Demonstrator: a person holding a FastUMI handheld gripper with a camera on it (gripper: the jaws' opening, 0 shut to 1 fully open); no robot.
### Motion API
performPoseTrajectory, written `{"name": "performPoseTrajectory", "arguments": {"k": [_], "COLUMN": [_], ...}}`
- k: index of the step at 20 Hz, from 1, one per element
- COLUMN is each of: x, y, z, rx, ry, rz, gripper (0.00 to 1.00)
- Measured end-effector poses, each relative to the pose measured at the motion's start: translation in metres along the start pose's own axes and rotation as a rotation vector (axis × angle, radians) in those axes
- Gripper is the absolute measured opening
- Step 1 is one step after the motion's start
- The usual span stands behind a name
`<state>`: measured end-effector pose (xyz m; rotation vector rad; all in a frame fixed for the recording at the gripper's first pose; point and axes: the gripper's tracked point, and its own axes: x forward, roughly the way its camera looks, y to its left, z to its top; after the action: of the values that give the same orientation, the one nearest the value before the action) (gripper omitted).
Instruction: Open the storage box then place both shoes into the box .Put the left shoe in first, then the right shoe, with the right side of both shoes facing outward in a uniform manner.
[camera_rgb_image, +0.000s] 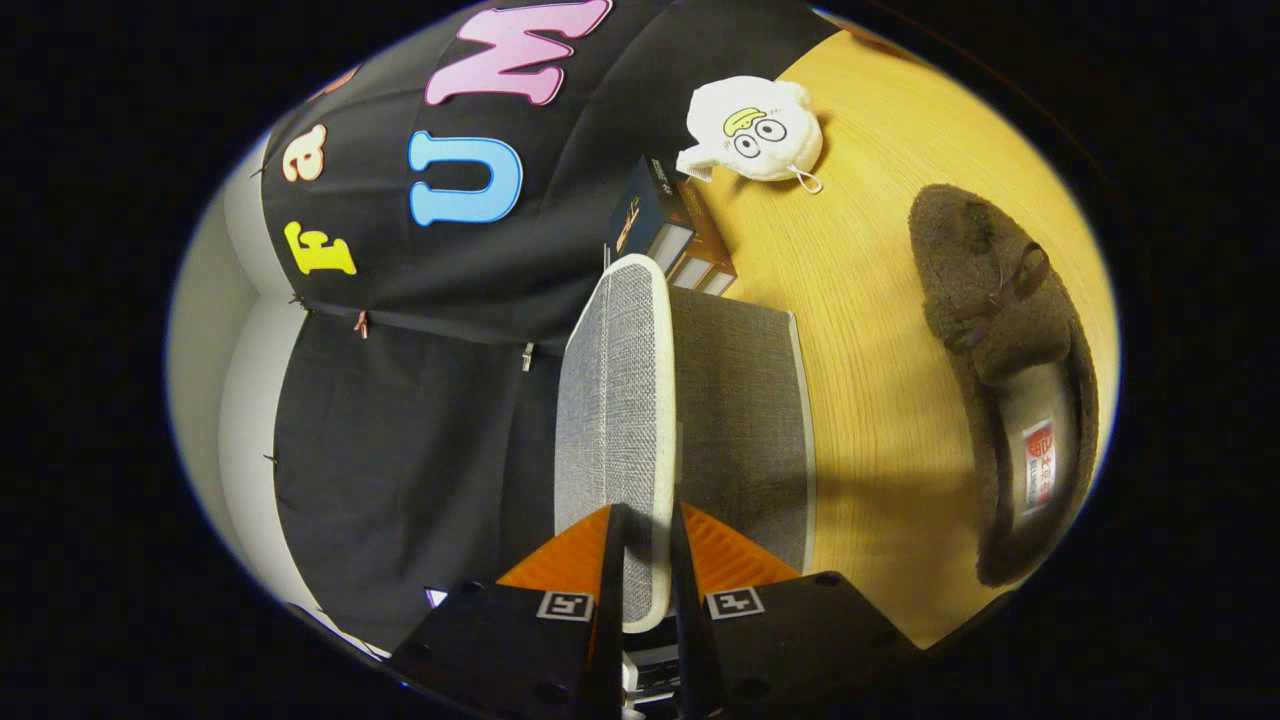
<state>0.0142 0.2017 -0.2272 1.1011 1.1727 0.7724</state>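
The box (745, 420), a grey fabric one, stands on the wooden table (880, 330) just ahead of the gripper (648, 535); its lid (615, 400), grey cloth with a pale rim, is swung up from the body and its near edge sits between the two fingers; the fingers are drawn close with the rim in the narrow gap, so I judge them clamped on the lid, though the contact itself is hard to make out; the view is rolled sideways, so the table runs up one side; a brown furry shoe (1000, 330) lies on the table well apart from the box, on the far side from the lid, its opening and insole label showing; whether it is the left or the right shoe I cannot tell; a white plush toy (757, 128) and a dark carton (660, 225) lie beyond the box; the step in hand looks to be the opening, well along with no shoe yet inside; next the lid must go fully back and be let go so that it stays open; then the left shoe is to be found and gripped.
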Motion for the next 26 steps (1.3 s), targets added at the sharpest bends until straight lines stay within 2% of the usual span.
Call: {"name": "performPoseTrajectory", "arguments": {"k": [2,4,5,7,11,17,26], "x": [-0.003,0.017,0.006,0.012,0.010,0.011,0.042], "y": [0.009,0.017,0.019,0.024,0.041,0.095,0.172], "z": [-0.005,-0.010,-0.004,-0.011,-0.007,-0.009,-0.008], "rx": [0.026,0.027,0.023,0.008,0.002,-0.062,-0.129], "ry": [0.015,0.014,0.009,0.008,0.002,-0.022,-0.065], "rz": [0.026,0.051,0.060,0.059,0.047,0.088,0.106], "gripper": [0.19,0.14,0.08,0.05,0.05,0.05,0.06]}}
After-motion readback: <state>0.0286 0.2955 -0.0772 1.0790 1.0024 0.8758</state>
